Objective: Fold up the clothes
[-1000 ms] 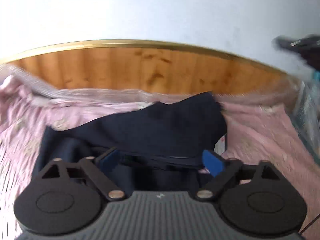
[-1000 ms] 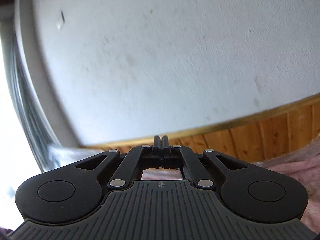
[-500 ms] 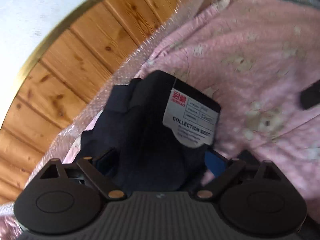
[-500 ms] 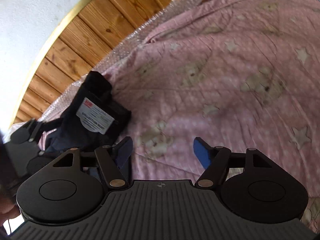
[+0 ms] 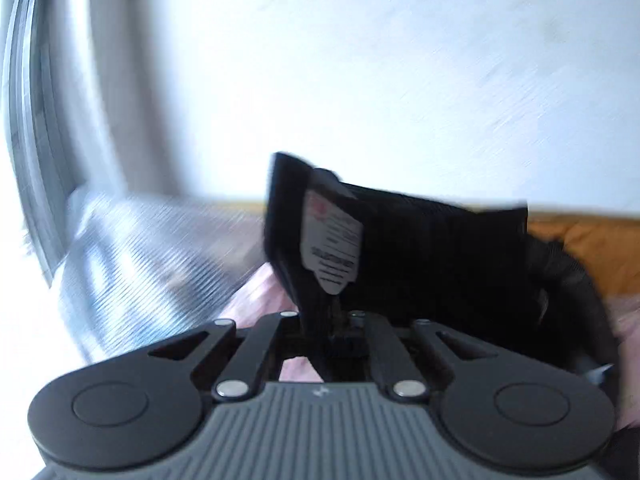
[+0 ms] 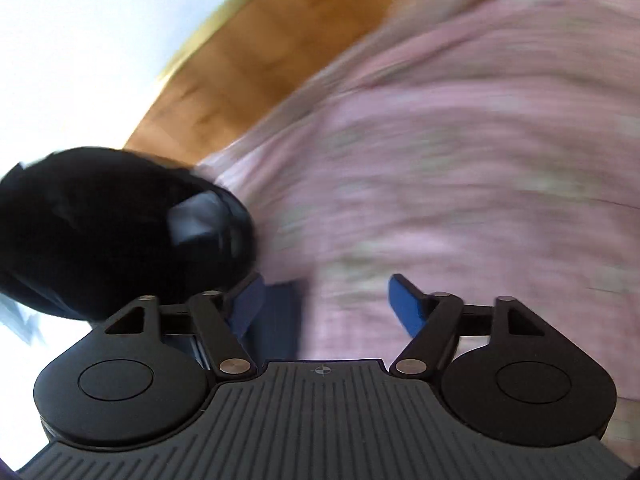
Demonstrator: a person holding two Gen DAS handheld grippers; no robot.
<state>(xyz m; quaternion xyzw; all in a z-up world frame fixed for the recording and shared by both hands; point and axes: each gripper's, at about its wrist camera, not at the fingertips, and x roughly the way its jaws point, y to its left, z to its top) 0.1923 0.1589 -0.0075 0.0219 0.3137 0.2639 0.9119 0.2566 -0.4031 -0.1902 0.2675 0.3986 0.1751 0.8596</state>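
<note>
Left wrist view: the left gripper (image 5: 340, 334) has snapped closed on the dark garment (image 5: 420, 252), its jaws now pinching a thick folded edge where half a second ago they stood apart around the cloth. The garment has come off the pink bedspread (image 5: 256, 300) and stands up from the jaws against the white wall (image 5: 400, 60), its grey tag (image 5: 332, 248) facing the camera. Its long axis seems to run from the jaws toward the picture's right, where the rest droops; blur hides the far end. That reads as a lift to shake the piece out before folding.

Right wrist view: the right gripper (image 6: 324, 304) has been opening over the last second, and its blue pads (image 6: 404, 304) stand wide with nothing between them, only bedspread (image 6: 440, 140) below. The garment (image 6: 112, 232) hangs as a dark bundle at the picture's left, near the bedspread's edge along the wooden panelling (image 6: 248, 60), just beside the left-hand finger. Likely the free hand is heading for a second corner.
</note>
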